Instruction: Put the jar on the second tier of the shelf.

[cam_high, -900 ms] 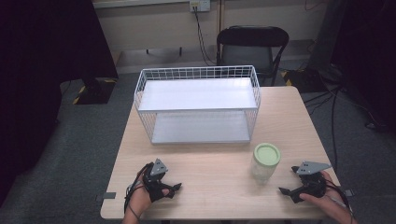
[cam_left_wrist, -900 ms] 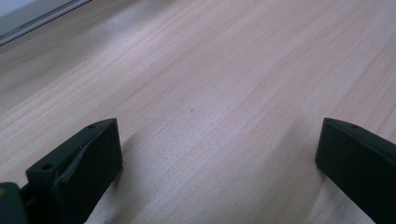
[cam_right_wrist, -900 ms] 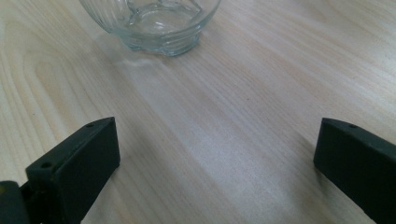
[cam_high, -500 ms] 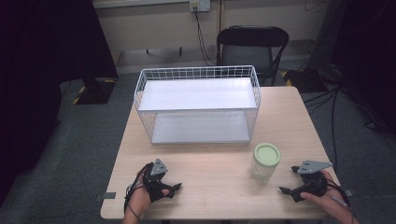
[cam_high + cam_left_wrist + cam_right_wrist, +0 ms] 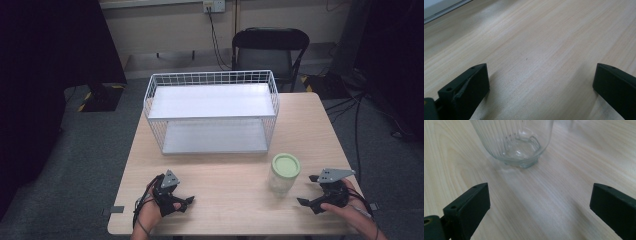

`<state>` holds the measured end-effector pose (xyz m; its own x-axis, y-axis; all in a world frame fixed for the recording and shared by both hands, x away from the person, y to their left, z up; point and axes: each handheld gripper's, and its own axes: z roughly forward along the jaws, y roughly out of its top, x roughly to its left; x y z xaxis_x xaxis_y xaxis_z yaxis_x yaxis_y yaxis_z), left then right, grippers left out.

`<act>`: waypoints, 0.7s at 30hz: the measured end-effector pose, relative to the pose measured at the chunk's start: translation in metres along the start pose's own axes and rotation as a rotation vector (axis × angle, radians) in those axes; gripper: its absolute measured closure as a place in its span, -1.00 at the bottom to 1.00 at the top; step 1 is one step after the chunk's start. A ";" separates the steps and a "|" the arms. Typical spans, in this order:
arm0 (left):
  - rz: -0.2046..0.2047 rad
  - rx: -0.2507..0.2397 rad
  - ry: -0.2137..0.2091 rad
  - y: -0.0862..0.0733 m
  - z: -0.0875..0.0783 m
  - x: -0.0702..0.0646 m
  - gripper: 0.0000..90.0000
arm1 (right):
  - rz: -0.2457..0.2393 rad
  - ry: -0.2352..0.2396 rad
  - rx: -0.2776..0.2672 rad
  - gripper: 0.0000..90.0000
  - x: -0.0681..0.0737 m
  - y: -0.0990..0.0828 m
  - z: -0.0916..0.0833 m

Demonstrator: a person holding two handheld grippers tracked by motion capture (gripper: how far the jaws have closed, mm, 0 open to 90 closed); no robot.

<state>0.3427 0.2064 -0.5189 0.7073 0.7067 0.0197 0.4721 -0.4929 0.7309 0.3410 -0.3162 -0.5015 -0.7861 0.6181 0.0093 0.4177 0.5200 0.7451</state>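
Wooden table (image 5: 230, 172) bearing a white wire shelf rack, a lidded glass jar and two hand-held grippers.
Occupying the far half of the table, the white wire rack (image 5: 212, 112) has two flat shelves, its open front facing the person. The ribbed glass jar (image 5: 284, 173) with a pale green lid (image 5: 286, 164) stands upright near the front right, just before the rack's right corner. The right gripper (image 5: 312, 194) rests low beside the jar, jaws spread wide, apart from the glass. The left gripper (image 5: 182, 202) lies at the front left, jaws likewise spread over bare wood.
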 end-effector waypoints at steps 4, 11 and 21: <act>0.000 0.000 0.000 0.000 0.000 0.000 -1.00 | -0.009 0.011 -0.009 -0.96 0.001 0.007 -0.001; -0.001 0.000 0.000 0.000 0.000 0.000 -1.00 | -0.013 0.031 -0.023 -0.95 0.003 0.016 -0.001; 0.000 0.000 0.000 0.000 0.000 0.000 -1.00 | -0.038 0.048 -0.042 -0.95 0.007 0.031 -0.001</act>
<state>0.3427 0.2064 -0.5189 0.7072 0.7067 0.0199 0.4720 -0.4929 0.7310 0.3477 -0.2964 -0.4772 -0.8226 0.5686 0.0119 0.3685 0.5170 0.7726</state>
